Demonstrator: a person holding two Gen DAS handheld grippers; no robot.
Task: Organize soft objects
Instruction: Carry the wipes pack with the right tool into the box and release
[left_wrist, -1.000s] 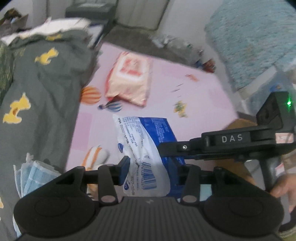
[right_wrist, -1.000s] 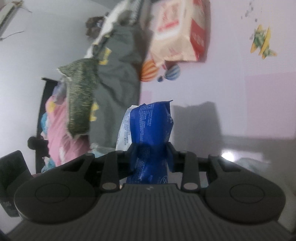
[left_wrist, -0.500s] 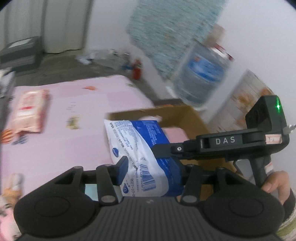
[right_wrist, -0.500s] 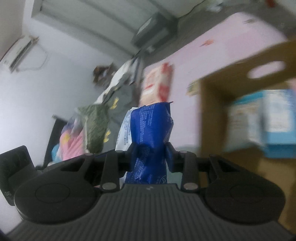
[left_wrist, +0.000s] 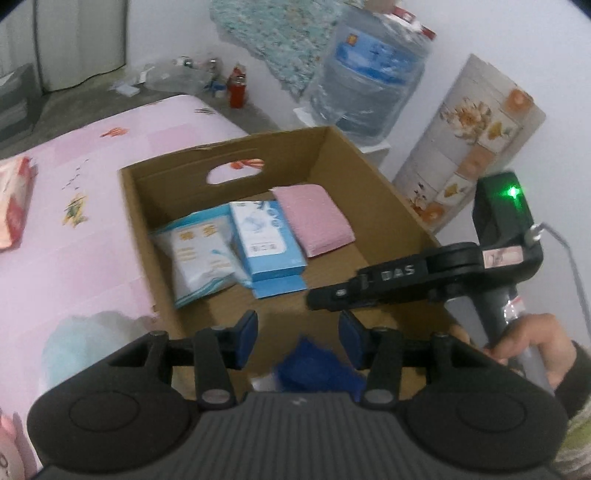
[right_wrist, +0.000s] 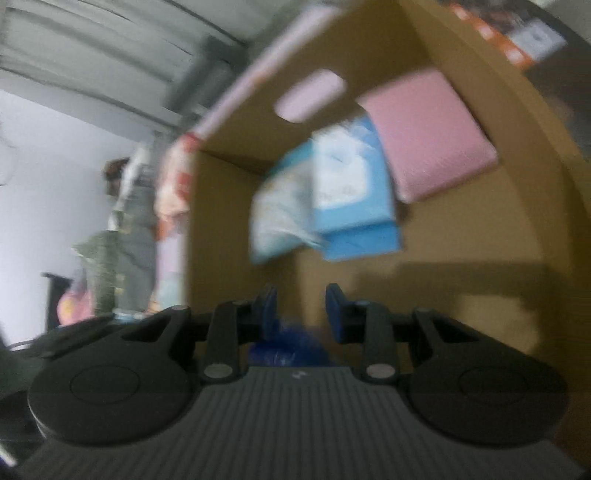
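Observation:
An open cardboard box (left_wrist: 373, 173) sits on the pink mat and holds a pale blue-white soft pack (left_wrist: 199, 254), a light blue pack (left_wrist: 266, 240) and a pink pad (left_wrist: 314, 218). My left gripper (left_wrist: 298, 330) is open over the box's near end. The blue and white soft pack (left_wrist: 314, 371) lies low between its fingers, free of the pads. My right gripper (right_wrist: 301, 308) is open over the box (right_wrist: 524, 206) too, with the blue pack (right_wrist: 290, 347) blurred below its fingers. The right gripper's body (left_wrist: 424, 278) crosses the left wrist view.
A pink-orange wipes pack (left_wrist: 13, 199) lies on the mat (left_wrist: 74, 236) at far left. A large water bottle (left_wrist: 365, 77) and a flowered roll (left_wrist: 469, 140) stand against the wall behind the box. Grey clothing (right_wrist: 129, 229) lies beyond the box's left wall.
Both grippers carried the blue pack from above the mat to over the box, then opened. The pack has dropped from between the pads to below the fingers.

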